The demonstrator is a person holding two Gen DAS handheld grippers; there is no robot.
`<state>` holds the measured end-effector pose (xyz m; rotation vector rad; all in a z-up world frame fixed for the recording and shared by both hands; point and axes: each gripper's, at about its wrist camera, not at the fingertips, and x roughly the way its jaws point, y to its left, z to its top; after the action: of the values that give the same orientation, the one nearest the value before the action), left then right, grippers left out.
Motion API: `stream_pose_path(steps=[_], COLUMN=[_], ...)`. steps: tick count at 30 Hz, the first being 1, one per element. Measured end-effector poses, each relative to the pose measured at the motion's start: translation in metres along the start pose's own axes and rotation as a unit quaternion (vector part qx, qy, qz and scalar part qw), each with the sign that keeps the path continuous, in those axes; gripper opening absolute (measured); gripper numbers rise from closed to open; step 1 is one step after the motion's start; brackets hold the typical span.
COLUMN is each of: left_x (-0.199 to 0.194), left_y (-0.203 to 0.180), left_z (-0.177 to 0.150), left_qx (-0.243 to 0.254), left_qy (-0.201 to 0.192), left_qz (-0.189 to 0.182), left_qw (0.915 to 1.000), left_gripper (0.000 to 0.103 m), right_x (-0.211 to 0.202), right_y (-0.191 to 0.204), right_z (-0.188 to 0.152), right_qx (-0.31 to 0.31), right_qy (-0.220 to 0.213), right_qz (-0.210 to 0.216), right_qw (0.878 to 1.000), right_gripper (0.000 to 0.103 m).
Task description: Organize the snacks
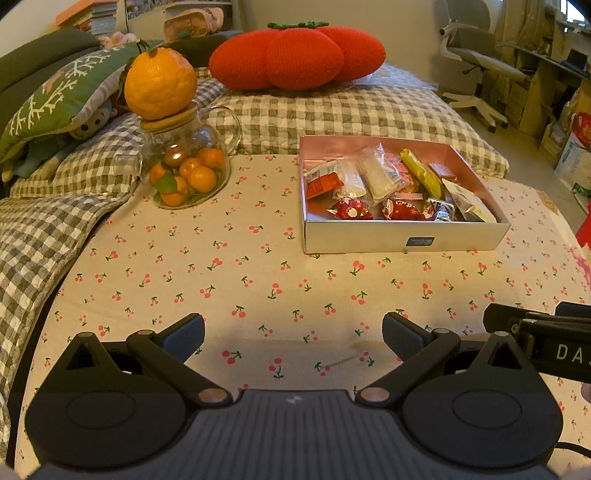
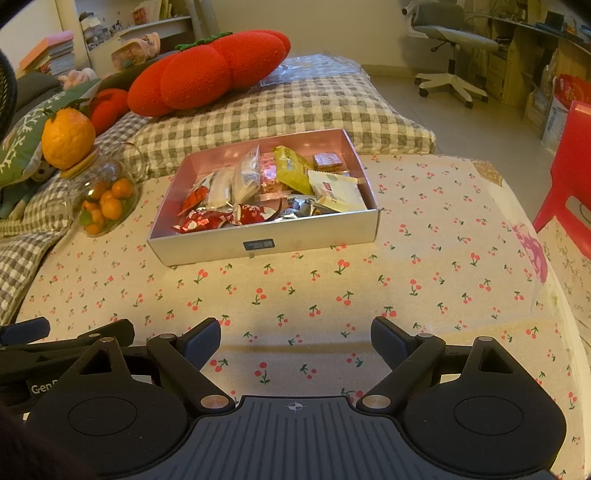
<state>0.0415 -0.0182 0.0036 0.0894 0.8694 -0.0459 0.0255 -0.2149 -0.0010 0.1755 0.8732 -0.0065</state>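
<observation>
The left gripper and right gripper hung low over the cherry-print cloth, jaws spread and empty. The snacks all lay inside the open box, seemingly gathered there; none lay loose.

Home bedrm/study: gingham bedding, tomato cushion, desk chair, bookshelves.

A glass jar of small oranges with a large orange on its wooden lid stands far left on the cherry-print worktop; a red knitted tomato cushion lies beyond.
</observation>
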Motion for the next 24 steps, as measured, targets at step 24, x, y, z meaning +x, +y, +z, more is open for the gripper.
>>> stream_pose_path(steps=[24], left_x=[0.0008], left_y=[-0.0015], left_z=[-0.0017], left_qx=[0.000], left_qy=[0.004], left_qz=[-0.002], left_qw=[1.0000], left_gripper=[0.103], right_x=[0.0006], right_y=[0.0015], right_z=[-0.0017], right_qx=[-0.001], right_qy=[0.003], right_qz=[0.000], right_qw=[1.000], right_gripper=[0.090])
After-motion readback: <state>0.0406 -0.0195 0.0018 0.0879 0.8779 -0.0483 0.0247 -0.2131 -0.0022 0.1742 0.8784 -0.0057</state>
